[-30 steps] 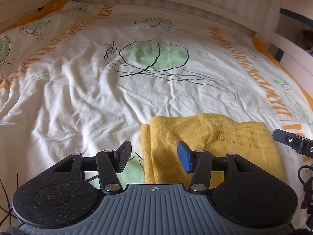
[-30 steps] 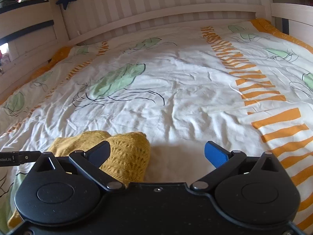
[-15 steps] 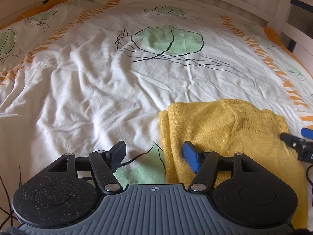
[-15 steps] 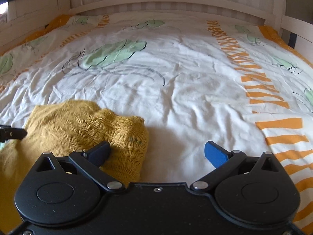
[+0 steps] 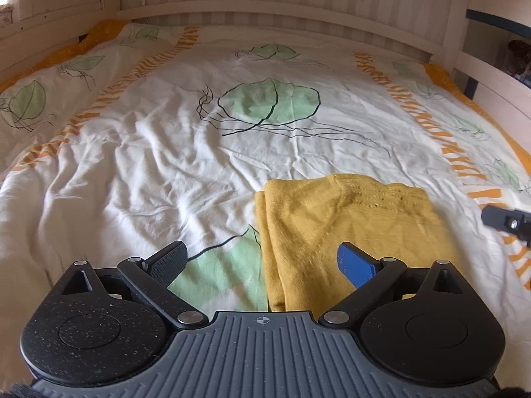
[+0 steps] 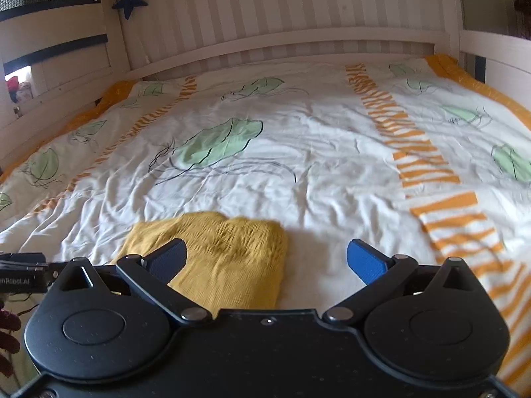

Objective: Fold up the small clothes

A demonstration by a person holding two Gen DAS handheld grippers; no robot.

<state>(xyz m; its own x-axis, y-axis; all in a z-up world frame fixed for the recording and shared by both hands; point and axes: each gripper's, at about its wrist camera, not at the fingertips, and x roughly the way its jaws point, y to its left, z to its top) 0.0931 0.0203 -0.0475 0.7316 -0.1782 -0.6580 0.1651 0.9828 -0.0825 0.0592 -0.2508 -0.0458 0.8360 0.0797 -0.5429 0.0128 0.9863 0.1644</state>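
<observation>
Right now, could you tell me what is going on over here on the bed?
A person with a gripper in each hand is folding small clothes. A yellow knit garment lies folded in a compact rectangle on the leaf-print duvet. The left gripper and the right gripper are both open and hold nothing, each above one side of the garment.
</observation>
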